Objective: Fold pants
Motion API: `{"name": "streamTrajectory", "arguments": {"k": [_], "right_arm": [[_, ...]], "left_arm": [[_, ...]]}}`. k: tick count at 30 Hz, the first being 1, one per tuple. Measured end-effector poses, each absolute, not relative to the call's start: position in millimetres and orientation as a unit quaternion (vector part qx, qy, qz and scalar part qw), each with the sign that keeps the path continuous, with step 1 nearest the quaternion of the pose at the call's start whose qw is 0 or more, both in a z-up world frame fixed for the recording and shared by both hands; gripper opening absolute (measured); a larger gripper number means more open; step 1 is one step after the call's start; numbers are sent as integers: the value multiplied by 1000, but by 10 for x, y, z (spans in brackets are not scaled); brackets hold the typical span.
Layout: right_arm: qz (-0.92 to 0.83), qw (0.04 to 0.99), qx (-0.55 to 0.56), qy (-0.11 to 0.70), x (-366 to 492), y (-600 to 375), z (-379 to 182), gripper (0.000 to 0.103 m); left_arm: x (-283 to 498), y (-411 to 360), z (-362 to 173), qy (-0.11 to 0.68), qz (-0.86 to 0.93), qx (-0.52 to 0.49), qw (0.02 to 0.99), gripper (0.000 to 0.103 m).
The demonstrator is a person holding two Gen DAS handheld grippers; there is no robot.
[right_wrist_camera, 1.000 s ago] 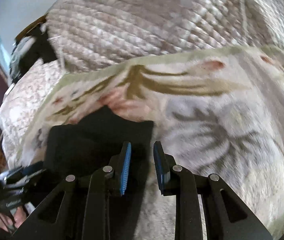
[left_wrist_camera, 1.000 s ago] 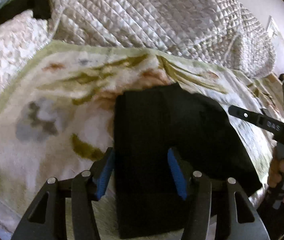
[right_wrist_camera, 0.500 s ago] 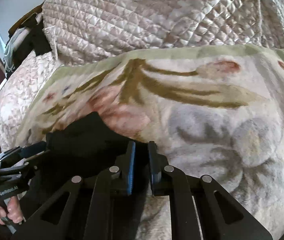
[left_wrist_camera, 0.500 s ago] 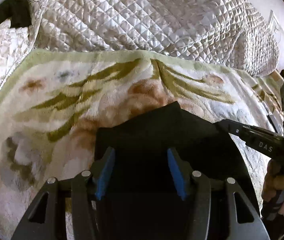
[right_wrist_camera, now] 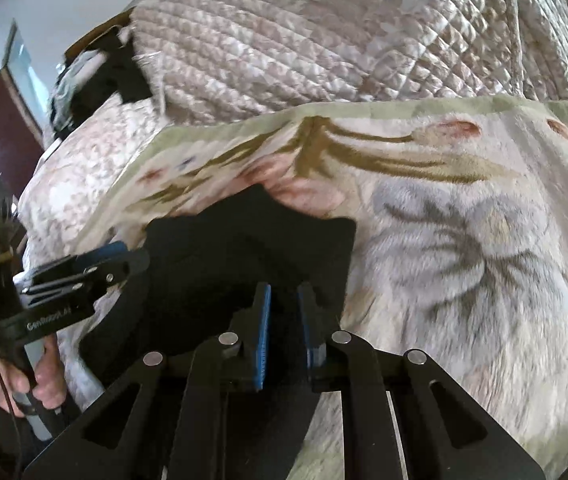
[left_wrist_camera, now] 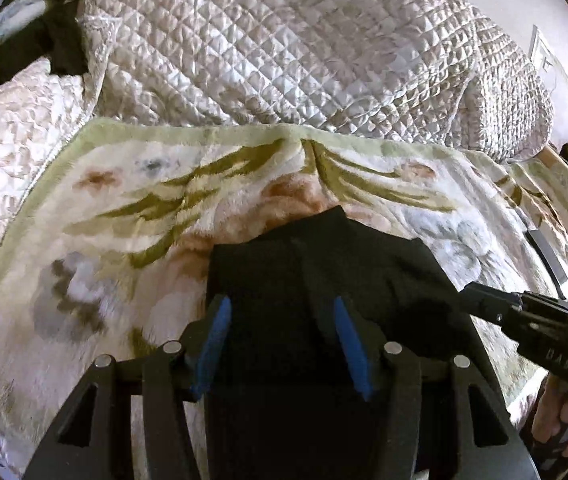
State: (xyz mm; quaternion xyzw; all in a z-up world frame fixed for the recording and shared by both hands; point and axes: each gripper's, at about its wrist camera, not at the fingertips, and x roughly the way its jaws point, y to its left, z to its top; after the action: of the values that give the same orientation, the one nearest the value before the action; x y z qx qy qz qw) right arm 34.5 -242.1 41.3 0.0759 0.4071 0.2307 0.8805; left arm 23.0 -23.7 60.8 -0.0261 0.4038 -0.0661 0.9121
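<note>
Black fabric pants (left_wrist_camera: 323, 280), folded into a compact dark block, lie on a plush cream blanket with olive leaf and pink flower print (left_wrist_camera: 124, 216), near its front edge. Far edge of the pants peaks up into a small point. Left gripper (left_wrist_camera: 282, 340) sits over the near part of the pants, blue-padded fingers (left_wrist_camera: 212, 340) spread wide, black cloth visible between them; contact with the pads is unclear. Right gripper (right_wrist_camera: 284, 336) has its pads drawn close with a narrow gap, black pants cloth between them at the right near side of the fold (right_wrist_camera: 244, 248); whether it actually pinches the cloth cannot be told. In the right wrist view the left gripper (right_wrist_camera: 96, 268) comes in from the left beside the pants. Behind the blanket a quilted pale satin bedspread (left_wrist_camera: 303, 48) bulges up on the bed. Dark clothing heap (left_wrist_camera: 56, 36) at far left corner.
</note>
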Motion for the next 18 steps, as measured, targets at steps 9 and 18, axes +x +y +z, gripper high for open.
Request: {"name": "streamTrajectory", "arguments": {"k": [9,18], "right_arm": [[249,878,53,406,73,-2329,356,13],[248,888,5,388,-9,-2208,208,18]], "left_arm": [[-60,-193,511,401,-60,-19,914,56],[-101,-149,307,412,-62,-29,909,56]]}}
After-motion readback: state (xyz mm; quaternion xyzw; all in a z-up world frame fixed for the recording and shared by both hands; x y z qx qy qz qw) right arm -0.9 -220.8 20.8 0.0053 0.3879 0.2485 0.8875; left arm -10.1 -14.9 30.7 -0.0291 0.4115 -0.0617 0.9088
